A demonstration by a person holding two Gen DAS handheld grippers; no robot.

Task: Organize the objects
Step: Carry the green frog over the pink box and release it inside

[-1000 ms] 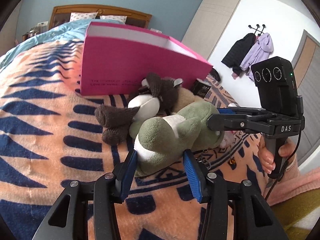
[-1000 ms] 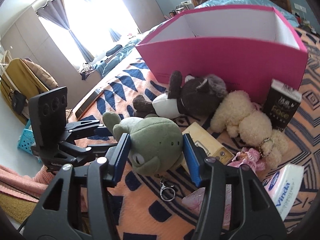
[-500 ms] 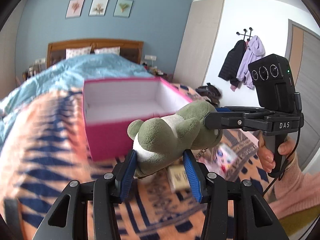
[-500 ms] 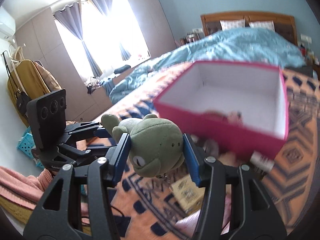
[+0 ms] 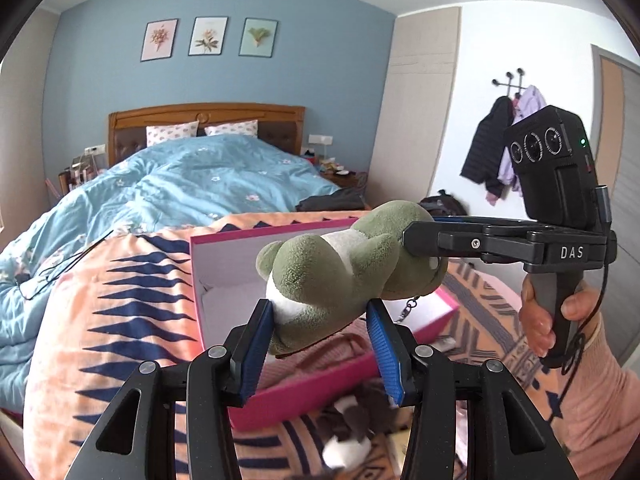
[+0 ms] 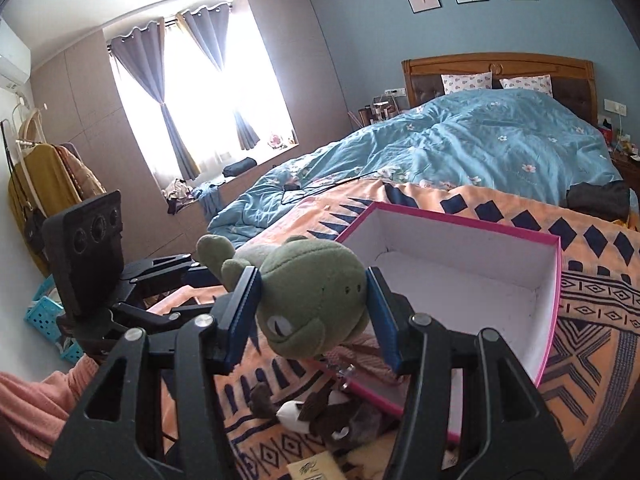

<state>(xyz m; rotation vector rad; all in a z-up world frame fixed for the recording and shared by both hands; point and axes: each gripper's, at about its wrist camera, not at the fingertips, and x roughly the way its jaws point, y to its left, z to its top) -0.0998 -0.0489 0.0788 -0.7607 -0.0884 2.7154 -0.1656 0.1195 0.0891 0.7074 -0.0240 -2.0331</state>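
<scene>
Gripping the green plush frog [image 5: 344,276] from both ends, my left gripper [image 5: 320,344] and right gripper [image 6: 312,316] have jaws clenched on it. Past them sits the open pink box [image 6: 460,276]; below lies a brown plush [image 6: 320,412] on the bed's blanket [image 5: 120,304].

The left wrist camera sits just behind its own blue-padded fingers [image 5: 256,344], looking slightly down and across the pink box [image 5: 304,388] toward the headboard [image 5: 204,114]; the box lies close below, the right gripper [image 5: 420,240] entering from the side; the right wrist camera likewise sits behind its fingers [image 6: 386,316], facing the same box [image 6: 548,320] from the other side, angled toward the window [image 6: 208,92], the left gripper [image 6: 188,268] near its edge; both views share the green plush toy [image 5: 340,272] held close before each lens, the box, the patterned blanket [image 5: 120,300], the headboard.
</scene>
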